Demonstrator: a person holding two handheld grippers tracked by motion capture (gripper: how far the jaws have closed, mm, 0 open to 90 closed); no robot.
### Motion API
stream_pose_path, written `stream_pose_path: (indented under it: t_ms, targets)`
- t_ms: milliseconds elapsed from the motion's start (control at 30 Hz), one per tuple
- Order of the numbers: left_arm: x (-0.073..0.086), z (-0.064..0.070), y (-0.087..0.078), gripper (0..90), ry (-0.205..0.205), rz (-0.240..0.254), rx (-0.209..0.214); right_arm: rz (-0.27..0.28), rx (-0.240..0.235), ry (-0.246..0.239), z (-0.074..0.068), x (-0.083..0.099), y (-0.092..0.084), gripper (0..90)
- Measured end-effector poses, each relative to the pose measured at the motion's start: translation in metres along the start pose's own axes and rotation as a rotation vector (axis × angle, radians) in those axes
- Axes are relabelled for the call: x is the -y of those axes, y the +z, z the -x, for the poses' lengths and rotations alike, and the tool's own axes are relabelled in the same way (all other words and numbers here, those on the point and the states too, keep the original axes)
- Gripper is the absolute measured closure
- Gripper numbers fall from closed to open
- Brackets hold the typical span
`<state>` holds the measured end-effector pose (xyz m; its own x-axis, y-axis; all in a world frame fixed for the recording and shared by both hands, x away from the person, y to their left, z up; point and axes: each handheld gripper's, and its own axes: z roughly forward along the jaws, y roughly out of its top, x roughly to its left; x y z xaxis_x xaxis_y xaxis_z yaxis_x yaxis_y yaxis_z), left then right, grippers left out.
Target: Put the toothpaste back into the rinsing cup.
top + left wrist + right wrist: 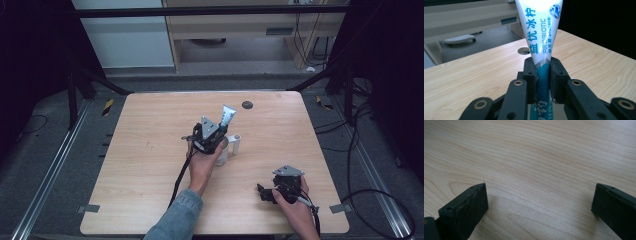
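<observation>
A white and teal toothpaste tube (541,32) stands upright between the jaws of my left gripper (543,75), which is shut on its lower part. From above, that tube (227,116) rises behind my left gripper (214,134) near the table's middle, over a white cup-like holder (223,151) with a side handle. My right gripper (265,193) rests low at the front right of the table. Its jaws stand wide apart with only bare wood between them (539,202).
The wooden table (150,165) has a round dark hole (247,104) near its far edge. Black cables trail from both grippers. Metal rails and floor cables flank the table; a light cabinet stands beyond it.
</observation>
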<state>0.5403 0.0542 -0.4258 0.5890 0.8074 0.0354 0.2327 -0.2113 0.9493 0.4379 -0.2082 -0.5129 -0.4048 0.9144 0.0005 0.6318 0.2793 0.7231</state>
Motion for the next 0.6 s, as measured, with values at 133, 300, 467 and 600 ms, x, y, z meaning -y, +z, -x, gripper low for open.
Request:
stream_pose_path:
  t_ms: [133, 300, 467, 600]
  targets:
    - [0.0025, 0.0007, -0.0007, 77.2, 0.0, -0.005, -0.001, 0.0, 0.0, 0.0, 0.0, 0.0, 0.0, 0.7]
    - [0.0046, 0.0005, -0.0027, 77.2, -0.003, -0.01, 0.002, 0.0, 0.0, 0.0, 0.0, 0.0, 0.0, 0.7]
    - [0.0056, 0.0023, -0.0053, 77.2, 0.001, -0.02, 0.002, 0.0, 0.0, 0.0, 0.0, 0.0, 0.0, 0.7]
    - [0.0073, 0.0019, -0.006, 77.2, 0.002, -0.028, 0.004, 0.0, 0.0, 0.0, 0.0, 0.0, 0.0, 0.7]
